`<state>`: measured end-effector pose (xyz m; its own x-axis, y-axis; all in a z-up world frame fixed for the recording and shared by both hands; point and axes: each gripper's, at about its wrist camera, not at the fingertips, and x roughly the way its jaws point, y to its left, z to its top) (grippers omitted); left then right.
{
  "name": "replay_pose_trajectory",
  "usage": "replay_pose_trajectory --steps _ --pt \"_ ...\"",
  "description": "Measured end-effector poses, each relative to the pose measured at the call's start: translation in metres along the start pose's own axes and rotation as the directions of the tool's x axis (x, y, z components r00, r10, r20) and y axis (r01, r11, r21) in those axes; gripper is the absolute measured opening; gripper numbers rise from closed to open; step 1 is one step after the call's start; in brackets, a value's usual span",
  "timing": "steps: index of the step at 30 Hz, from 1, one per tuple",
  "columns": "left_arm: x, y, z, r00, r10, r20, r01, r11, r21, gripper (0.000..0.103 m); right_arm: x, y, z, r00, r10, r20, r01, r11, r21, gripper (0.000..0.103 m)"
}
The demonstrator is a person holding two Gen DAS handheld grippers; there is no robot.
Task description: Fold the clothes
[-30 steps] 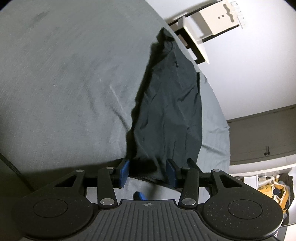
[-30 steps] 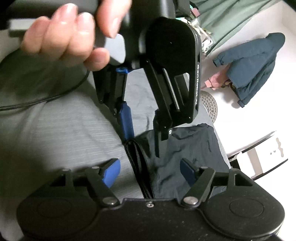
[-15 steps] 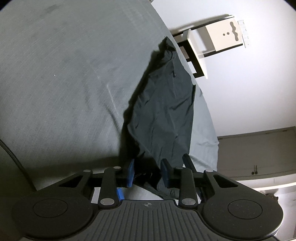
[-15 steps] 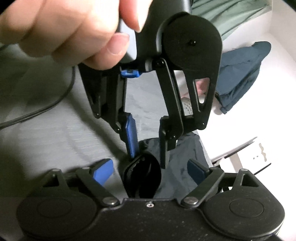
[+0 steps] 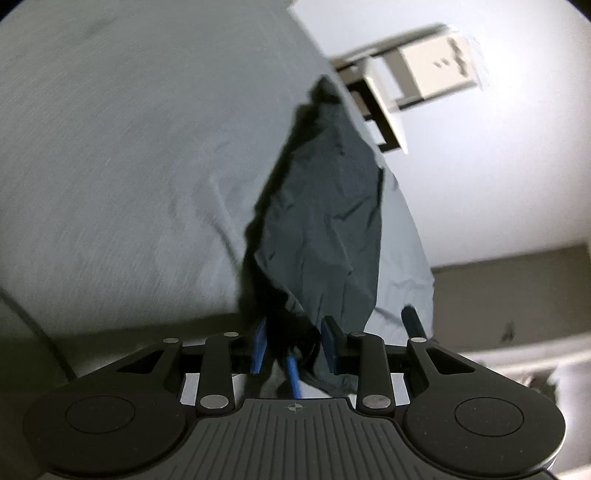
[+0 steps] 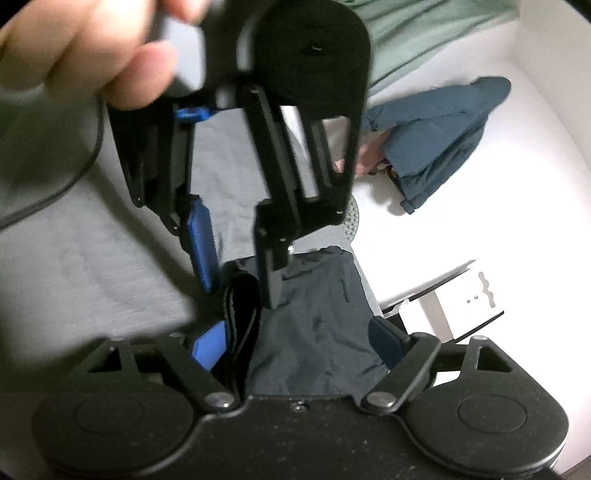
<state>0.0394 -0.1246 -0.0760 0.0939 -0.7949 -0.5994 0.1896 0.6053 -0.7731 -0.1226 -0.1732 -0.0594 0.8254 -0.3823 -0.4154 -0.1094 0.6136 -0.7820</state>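
Note:
A dark garment (image 5: 325, 221) lies lengthwise on the grey bed (image 5: 129, 147), near its right edge. Its near end, with a black waistband (image 6: 240, 306), is bunched and raised off the sheet. My left gripper (image 5: 293, 345) is shut on that bunched end. In the right wrist view a hand (image 6: 92, 48) holds the left gripper (image 6: 236, 269), pointing down with the waistband between its fingers. My right gripper (image 6: 297, 345) stands open just below it. The garment (image 6: 317, 314) spreads between the right gripper's blue pads, and the waistband is close to the left pad (image 6: 208, 347).
A white side table (image 6: 469, 299) stands beside the bed's far corner. On the white floor lie a blue jacket (image 6: 443, 140) and a green cloth (image 6: 406, 29). A black cable (image 6: 74, 173) runs over the sheet at left. A beige cabinet front (image 5: 517, 288) is right of the bed.
My left gripper's pads have closed in on the waistband end and raised it off the bed. The right gripper stayed open and came closer under the left one.

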Motion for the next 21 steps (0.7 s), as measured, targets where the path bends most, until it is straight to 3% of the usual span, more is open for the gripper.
replay_pose_trajectory --steps 2,3,4,6,7,9,10,12,14,16,17,18,19,21 --pt "-0.008 -0.012 0.0 0.999 0.032 0.023 -0.035 0.991 0.132 0.039 0.004 -0.007 0.0 1.0 0.028 -0.009 -0.028 0.999 0.024 0.068" --pt "-0.013 -0.021 -0.001 0.997 0.061 0.041 -0.069 0.971 0.23 0.053 0.005 -0.008 0.0 0.999 0.042 -0.013 -0.042 0.999 0.032 0.065" --pt "-0.017 -0.031 -0.003 0.993 0.098 0.068 -0.115 0.935 0.336 0.07 0.005 -0.01 0.0 0.998 0.054 -0.017 -0.053 0.998 0.04 0.06" --pt "-0.025 -0.045 -0.013 0.977 0.157 0.143 -0.208 0.834 0.511 0.082 0.006 -0.012 0.0 0.997 0.079 -0.02 -0.078 0.995 0.058 0.052" --pt "-0.027 -0.052 -0.019 0.966 0.178 0.185 -0.254 0.767 0.589 0.083 0.006 -0.013 0.001 0.995 0.093 -0.021 -0.091 0.994 0.066 0.05" --pt "-0.026 -0.064 -0.033 0.94 0.21 0.27 -0.343 0.581 0.738 0.083 -0.003 -0.012 0.002 0.993 0.116 -0.021 -0.114 0.99 0.081 0.047" --pt "-0.024 -0.07 -0.041 0.925 0.217 0.313 -0.38 0.471 0.796 0.083 -0.008 -0.011 0.002 0.992 0.128 -0.02 -0.126 0.988 0.088 0.044" --pt "-0.015 -0.079 -0.06 0.901 0.206 0.38 -0.42 0.208 0.883 0.083 -0.011 -0.01 0.002 0.988 0.156 -0.017 -0.154 0.983 0.098 0.041" --pt "-0.001 -0.088 -0.078 0.881 0.184 0.436 -0.43 -0.072 0.9 0.082 -0.002 -0.021 0.001 0.984 0.178 -0.013 -0.176 0.979 0.102 0.039" --pt "0.014 -0.089 -0.09 0.878 0.178 0.444 -0.381 -0.299 0.875 0.082 -0.005 -0.021 0.003 0.981 0.195 -0.008 -0.193 0.975 0.109 0.036" --pt "0.023 -0.09 -0.094 0.882 0.182 0.434 -0.338 -0.396 0.854 0.082 -0.006 -0.021 0.004 0.979 0.202 -0.008 -0.2 0.973 0.113 0.031" --pt "0.028 -0.089 -0.097 0.885 0.183 0.427 -0.304 -0.467 0.83 0.082 -0.007 -0.023 0.005 0.978 0.209 -0.007 -0.206 0.971 0.117 0.029" --pt "0.034 -0.088 -0.099 0.887 0.185 0.422 -0.271 -0.533 0.802 0.082 -0.006 -0.028 0.006 0.976 0.216 -0.006 -0.213 0.969 0.121 0.025" --pt "0.043 -0.087 -0.101 0.886 0.177 0.428 -0.227 -0.639 0.735 0.082 -0.005 -0.038 0.007 0.973 0.23 -0.003 -0.228 0.965 0.131 0.019"
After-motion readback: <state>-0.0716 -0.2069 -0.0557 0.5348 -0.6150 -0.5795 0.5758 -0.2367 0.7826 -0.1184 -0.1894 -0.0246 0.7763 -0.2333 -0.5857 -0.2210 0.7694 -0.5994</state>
